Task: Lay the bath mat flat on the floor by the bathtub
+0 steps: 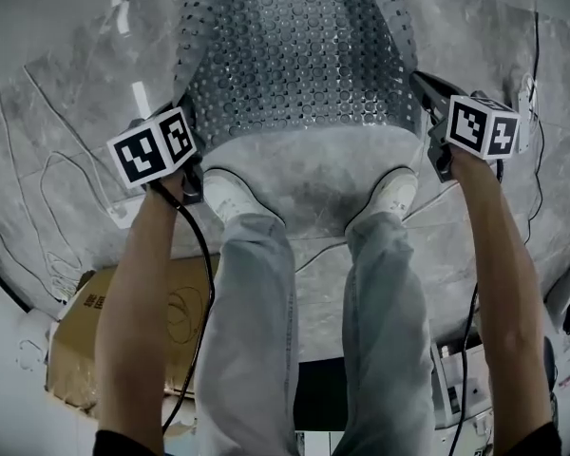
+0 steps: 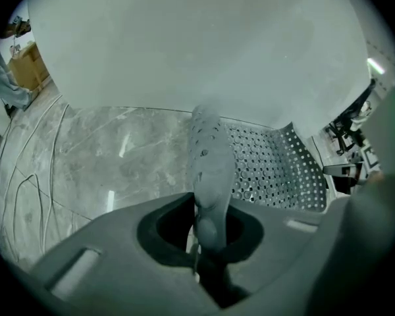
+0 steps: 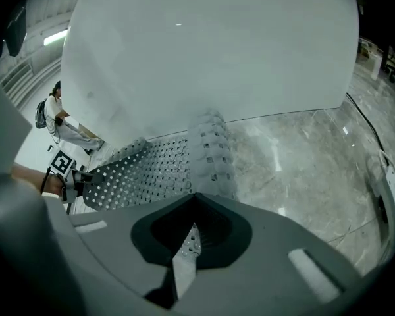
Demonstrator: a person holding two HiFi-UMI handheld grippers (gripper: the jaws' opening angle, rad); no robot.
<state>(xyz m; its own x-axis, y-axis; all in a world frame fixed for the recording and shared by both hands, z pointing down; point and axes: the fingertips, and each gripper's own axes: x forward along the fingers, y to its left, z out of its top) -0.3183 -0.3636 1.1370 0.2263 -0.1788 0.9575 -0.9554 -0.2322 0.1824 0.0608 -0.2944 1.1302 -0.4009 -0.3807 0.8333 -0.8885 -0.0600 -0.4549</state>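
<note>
Both arms reaching forward and down, the left gripper point(image 1: 188, 122) and right gripper point(image 1: 426, 88) are each clamping a near corner of the grey perforated rubber bath mat point(image 1: 304, 55) over the grey marble floor point(image 1: 76, 93). Only the gripper views are showing the white bathtub point(image 2: 197, 45) just beyond.

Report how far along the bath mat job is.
Done: the bath mat is spread open on the floor beside the bathtub. In hand: the left hand-held gripper and the right hand-held gripper each pinch a near edge, which curls up off the floor. Left: lower those edges flat and let go.
</note>
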